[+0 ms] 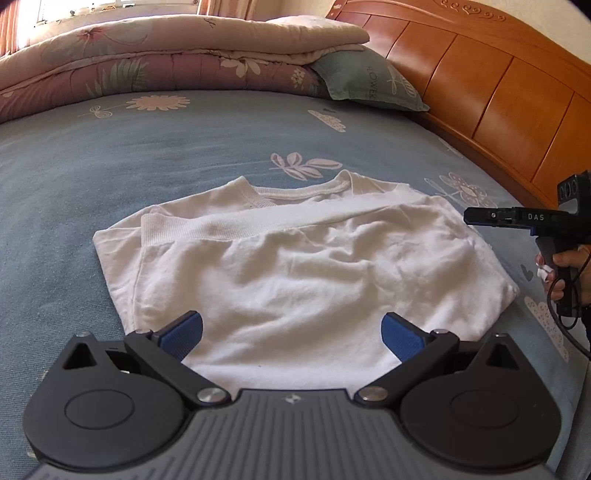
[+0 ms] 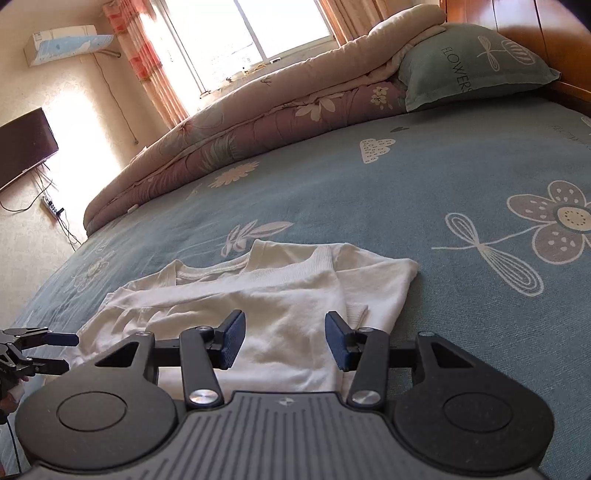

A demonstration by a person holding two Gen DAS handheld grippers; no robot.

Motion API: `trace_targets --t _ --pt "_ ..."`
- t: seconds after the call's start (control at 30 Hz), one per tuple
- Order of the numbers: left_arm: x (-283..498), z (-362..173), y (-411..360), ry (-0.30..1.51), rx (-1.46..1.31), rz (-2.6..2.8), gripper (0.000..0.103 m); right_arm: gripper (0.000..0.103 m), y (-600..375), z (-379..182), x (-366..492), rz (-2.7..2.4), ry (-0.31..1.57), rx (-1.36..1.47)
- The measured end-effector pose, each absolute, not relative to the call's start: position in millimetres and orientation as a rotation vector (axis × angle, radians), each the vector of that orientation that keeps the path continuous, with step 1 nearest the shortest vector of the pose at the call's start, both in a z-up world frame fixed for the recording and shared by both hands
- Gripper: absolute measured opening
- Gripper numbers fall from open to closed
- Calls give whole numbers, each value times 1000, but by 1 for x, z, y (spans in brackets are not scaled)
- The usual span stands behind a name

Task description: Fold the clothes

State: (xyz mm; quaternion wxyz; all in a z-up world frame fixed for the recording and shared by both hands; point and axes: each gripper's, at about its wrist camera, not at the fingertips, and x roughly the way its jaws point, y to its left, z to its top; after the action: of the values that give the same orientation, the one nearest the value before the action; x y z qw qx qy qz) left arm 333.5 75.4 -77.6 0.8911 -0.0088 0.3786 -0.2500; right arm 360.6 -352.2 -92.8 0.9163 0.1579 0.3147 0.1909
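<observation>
A white garment [image 1: 295, 266] lies folded on the blue floral bedsheet [image 1: 147, 155], its ribbed hem laid across just below the collar. My left gripper [image 1: 291, 328] hovers open over the garment's near edge, with nothing between its blue pads. My right gripper [image 1: 471, 216] is held by a hand [image 1: 569, 258] beside the garment's right side. In the right wrist view, the right gripper [image 2: 285, 334] stands open above the garment [image 2: 288, 314] near its edge, holding nothing. The left gripper [image 2: 59, 350] shows at the far left, fingers apart, next to the cloth.
A folded floral quilt [image 1: 147, 62] and a grey-green pillow [image 1: 365, 81] lie at the far side of the bed. A wooden headboard [image 1: 498, 88] runs along the right. A window [image 2: 251, 29], curtains, an air conditioner [image 2: 66, 44] and a wall television [image 2: 22, 147] are beyond the bed.
</observation>
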Motion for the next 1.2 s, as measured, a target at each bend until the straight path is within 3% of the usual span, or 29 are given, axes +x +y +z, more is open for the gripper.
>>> trace_targets --t 0.17,0.47,0.7,0.93,1.2 --pt "369 -93 70 785 -73 -513 102 60 -312 -96 390 440 678 205" --pt "408 -100 101 804 -285 -429 102 57 -302 -94 371 412 686 129" --pt "331 -76 67 770 -75 -552 102 72 -292 -84 334 428 674 71" --pt "265 -109 38 809 227 -428 102 86 -259 -115 265 367 719 -204" --pt "270 -73 25 726 20 -560 102 88 -249 -88 265 385 681 -92"
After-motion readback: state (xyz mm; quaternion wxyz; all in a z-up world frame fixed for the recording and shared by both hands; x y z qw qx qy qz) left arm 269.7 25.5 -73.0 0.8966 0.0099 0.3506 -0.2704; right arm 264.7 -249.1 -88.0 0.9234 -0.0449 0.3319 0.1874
